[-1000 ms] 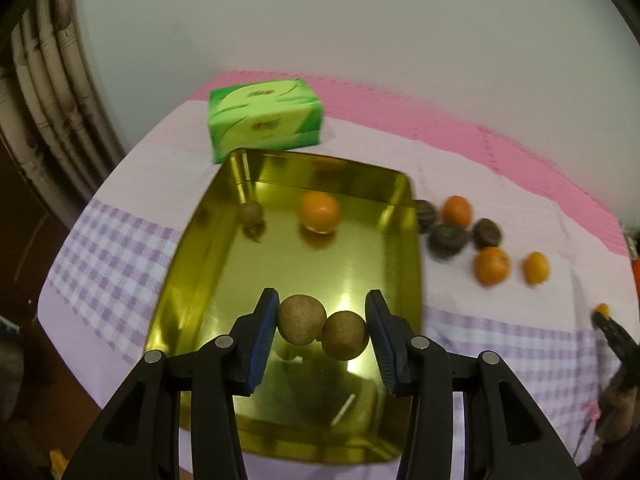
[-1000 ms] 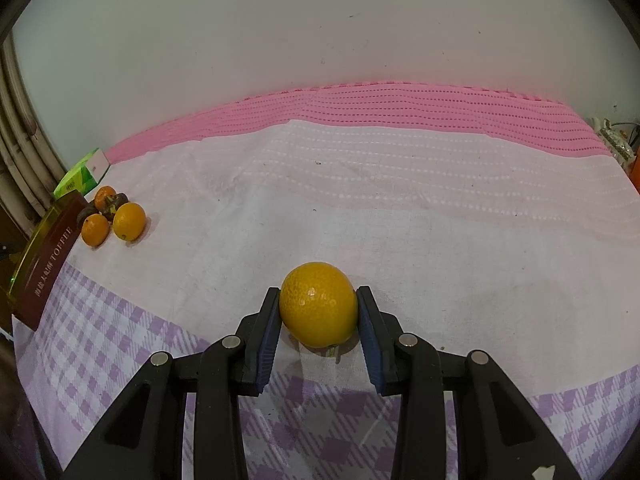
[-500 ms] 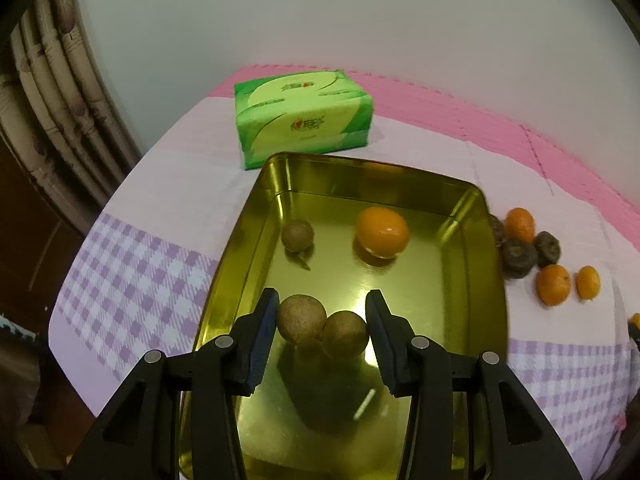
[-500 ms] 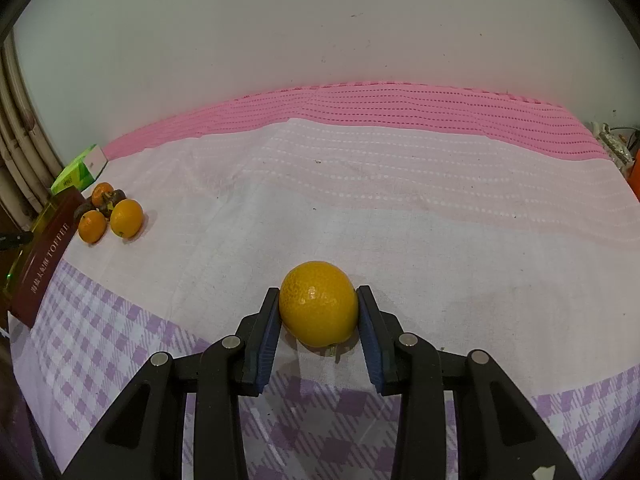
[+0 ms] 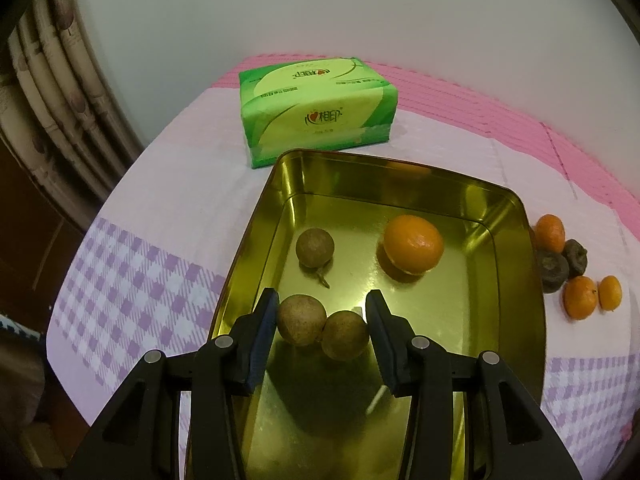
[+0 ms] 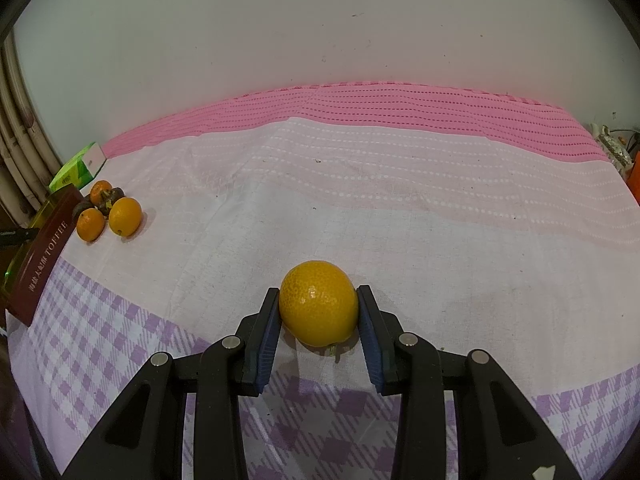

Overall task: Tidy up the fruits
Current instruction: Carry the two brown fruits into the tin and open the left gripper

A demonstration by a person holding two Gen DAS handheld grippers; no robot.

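Observation:
My left gripper (image 5: 322,326) is shut on a pair of joined brown round fruits (image 5: 323,327) and holds them over the near part of a gold tin tray (image 5: 400,172). Inside the tray lie a single brown fruit (image 5: 315,247) and an orange (image 5: 414,244). Right of the tray, small oranges (image 5: 581,297) and dark fruits (image 5: 554,269) sit on the cloth. My right gripper (image 6: 319,312) is shut on a yellow-orange citrus (image 6: 319,303) just above the checked tablecloth (image 6: 360,208). The same fruit cluster (image 6: 108,212) shows far left in the right wrist view.
A green tissue pack (image 5: 316,108) lies behind the tray near the wall. The tray's dark red outer side (image 6: 40,256) with lettering stands at the left edge of the right wrist view. A curtain (image 5: 52,92) hangs past the table's left edge.
The left gripper has travelled over the tray with the brown fruits, bringing the tray and tissue pack nearer and more central. The right gripper and its citrus have stayed still.

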